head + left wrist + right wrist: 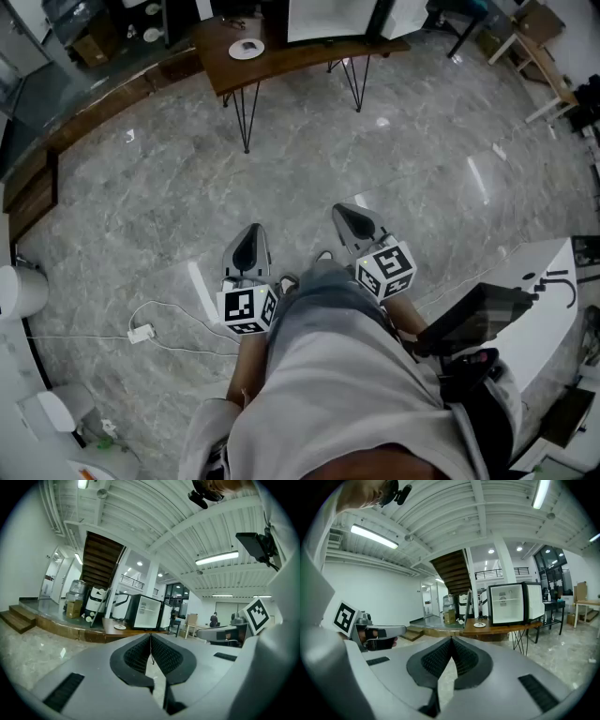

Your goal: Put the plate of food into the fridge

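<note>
A white plate of food point(247, 49) lies on the wooden table point(281, 61) far ahead across the floor. It shows small as a plate point(120, 627) in the left gripper view and a plate point(479, 625) in the right gripper view. The small fridge point(508, 603) stands on the table with its door point(533, 602) open; the fridge point(146, 612) also shows from the left. My left gripper point(248, 246) and right gripper point(354, 223) are held side by side near my waist. Both jaws are shut on nothing, at the left tip point(150, 635) and the right tip point(451, 639).
Grey marble floor point(309, 169) lies between me and the table's hairpin legs point(246, 117). A white cable and adapter point(141, 333) lie on the floor at my left. A white counter point(548, 300) stands at my right. Wooden steps point(18, 618) run along the left.
</note>
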Tool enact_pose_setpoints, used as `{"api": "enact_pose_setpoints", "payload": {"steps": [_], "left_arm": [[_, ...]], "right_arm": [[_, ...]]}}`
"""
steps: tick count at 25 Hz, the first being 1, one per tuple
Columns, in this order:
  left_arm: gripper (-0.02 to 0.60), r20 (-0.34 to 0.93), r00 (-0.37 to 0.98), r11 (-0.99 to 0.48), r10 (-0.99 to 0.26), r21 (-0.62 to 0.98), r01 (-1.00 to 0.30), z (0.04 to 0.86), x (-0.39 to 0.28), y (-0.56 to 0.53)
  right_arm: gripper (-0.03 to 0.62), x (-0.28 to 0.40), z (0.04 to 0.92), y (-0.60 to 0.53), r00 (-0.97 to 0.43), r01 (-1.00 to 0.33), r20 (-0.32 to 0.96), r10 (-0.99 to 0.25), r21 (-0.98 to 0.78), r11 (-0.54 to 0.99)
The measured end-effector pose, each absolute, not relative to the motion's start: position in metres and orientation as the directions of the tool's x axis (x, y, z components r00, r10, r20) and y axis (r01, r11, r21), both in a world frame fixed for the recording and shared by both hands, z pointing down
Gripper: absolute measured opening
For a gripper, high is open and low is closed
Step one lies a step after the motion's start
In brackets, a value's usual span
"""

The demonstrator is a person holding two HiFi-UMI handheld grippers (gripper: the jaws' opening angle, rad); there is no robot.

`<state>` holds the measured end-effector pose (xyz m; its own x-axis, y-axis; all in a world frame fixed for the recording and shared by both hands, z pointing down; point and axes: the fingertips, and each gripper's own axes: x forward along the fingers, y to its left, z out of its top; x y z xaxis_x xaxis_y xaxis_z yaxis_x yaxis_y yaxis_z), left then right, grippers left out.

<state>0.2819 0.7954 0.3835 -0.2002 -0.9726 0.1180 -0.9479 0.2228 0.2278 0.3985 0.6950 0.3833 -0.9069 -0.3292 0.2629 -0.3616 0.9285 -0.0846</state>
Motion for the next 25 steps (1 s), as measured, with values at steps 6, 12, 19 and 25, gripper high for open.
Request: {"api": "enact_pose_setpoints", "payload": {"steps": [6, 12, 19, 25], "left_arm": [[0.020, 0.104, -0.181, 0.201, -0.978, 0.232, -0.952, 0.381, 0.289, 0.805], [0.020, 0.089, -0.174, 0.192, -0.981, 0.258, -0.947, 0.384, 0.293, 0.814], [0.020, 0.067, -0.210, 0.221, -0.975, 0.284, -0.933, 0.372, 0.271, 0.825], [0.020, 0.104, -0.188, 0.211, -0.977, 0.281, -0.936, 0.380, 0.255, 0.798]], "right_arm": [[0.018, 0.403, 0.374, 0.707, -0.908, -0.356, 0.251, -0.334, -0.045, 0.933], [0.018, 0.395, 0.372, 0.717, -0.917, -0.330, 0.250, -0.311, -0.039, 0.943], [0.018, 0.367, 0.359, 0.727, -0.939, -0.267, 0.242, -0.244, -0.067, 0.961], [0.018, 0.350, 0.370, 0.707, -0.935, -0.265, 0.267, -0.233, -0.089, 0.960]]}}
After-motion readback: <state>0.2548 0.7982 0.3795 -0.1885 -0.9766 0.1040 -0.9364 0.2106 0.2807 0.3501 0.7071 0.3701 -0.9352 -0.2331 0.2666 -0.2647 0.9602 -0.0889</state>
